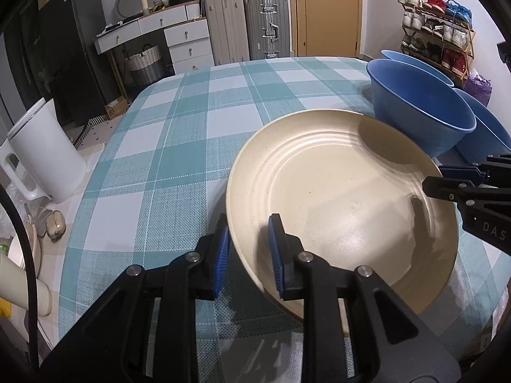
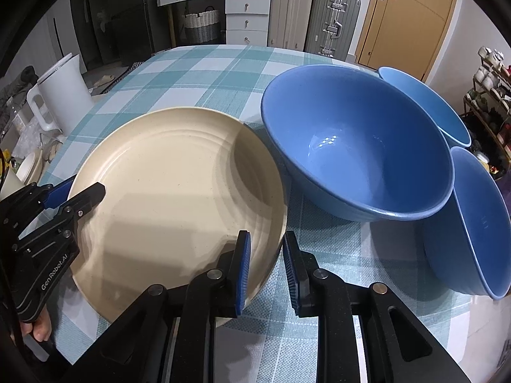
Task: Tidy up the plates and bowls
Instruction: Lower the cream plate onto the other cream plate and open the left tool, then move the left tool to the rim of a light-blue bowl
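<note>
A cream ribbed plate is over the checked tablecloth, held at two opposite sides. My left gripper is shut on its left rim, one blue pad inside and one outside. My right gripper is shut on the right rim in the same way. Each gripper also shows in the other's view: the right gripper and the left gripper. Three blue bowls stand just right of the plate: a large one, one behind it and one tilted against it.
A white kettle stands on a lower surface past the table's left edge. A hand holds the left gripper. Beyond the far table edge are drawers, suitcases and a shoe rack.
</note>
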`<state>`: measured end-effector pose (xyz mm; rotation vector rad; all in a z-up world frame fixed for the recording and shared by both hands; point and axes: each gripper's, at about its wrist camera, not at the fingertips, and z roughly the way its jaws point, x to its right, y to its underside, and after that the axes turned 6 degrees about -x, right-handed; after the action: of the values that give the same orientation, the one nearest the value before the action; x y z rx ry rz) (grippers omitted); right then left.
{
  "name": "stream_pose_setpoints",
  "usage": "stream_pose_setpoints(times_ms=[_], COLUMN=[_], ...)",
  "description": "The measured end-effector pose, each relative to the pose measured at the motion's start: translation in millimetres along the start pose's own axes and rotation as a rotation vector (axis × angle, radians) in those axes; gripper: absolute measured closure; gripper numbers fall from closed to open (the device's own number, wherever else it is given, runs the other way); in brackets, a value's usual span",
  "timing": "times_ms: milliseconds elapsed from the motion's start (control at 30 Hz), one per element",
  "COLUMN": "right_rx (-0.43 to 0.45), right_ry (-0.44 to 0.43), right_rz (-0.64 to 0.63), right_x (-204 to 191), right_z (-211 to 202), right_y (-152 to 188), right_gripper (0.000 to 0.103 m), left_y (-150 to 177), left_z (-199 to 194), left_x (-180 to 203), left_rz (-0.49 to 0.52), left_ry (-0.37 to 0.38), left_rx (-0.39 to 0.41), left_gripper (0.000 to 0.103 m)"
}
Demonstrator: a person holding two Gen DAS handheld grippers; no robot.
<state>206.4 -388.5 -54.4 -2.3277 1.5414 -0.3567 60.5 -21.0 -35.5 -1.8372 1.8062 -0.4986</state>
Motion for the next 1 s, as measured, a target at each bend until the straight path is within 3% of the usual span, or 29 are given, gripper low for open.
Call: stream_pose_setpoints(times_ms=[333, 500, 700, 867, 1000], right_rx=[-0.006, -0.012, 0.008, 0.039, 0.075], right_ry=[-0.032, -0.048, -0.074, -0.126, -0.171], right_rz=[0.004, 0.008, 0.016, 0.025, 0.045], right_x=[6, 8, 9, 13, 22], right_z=[-1, -5, -16, -35, -51], right_y=[-1, -1, -1, -2, -3], right_gripper=[0.077, 0.077, 0.059, 0.049, 0.029], left_y=[-1, -3, -7, -9, -11], left_z=[0, 0, -17, -32, -41], left_x=[-5, -15, -25, -29, -29], left_rz=[-0.014, -0.054, -0.086, -0.088, -0.102], left_ry=[0.03, 0.085, 0.135, 0.149, 0.173], left_rx=[-0.02, -0.046, -0.008, 0.023, 0.018], left_gripper=[0.082, 0.072, 0.052, 0.027, 0.023])
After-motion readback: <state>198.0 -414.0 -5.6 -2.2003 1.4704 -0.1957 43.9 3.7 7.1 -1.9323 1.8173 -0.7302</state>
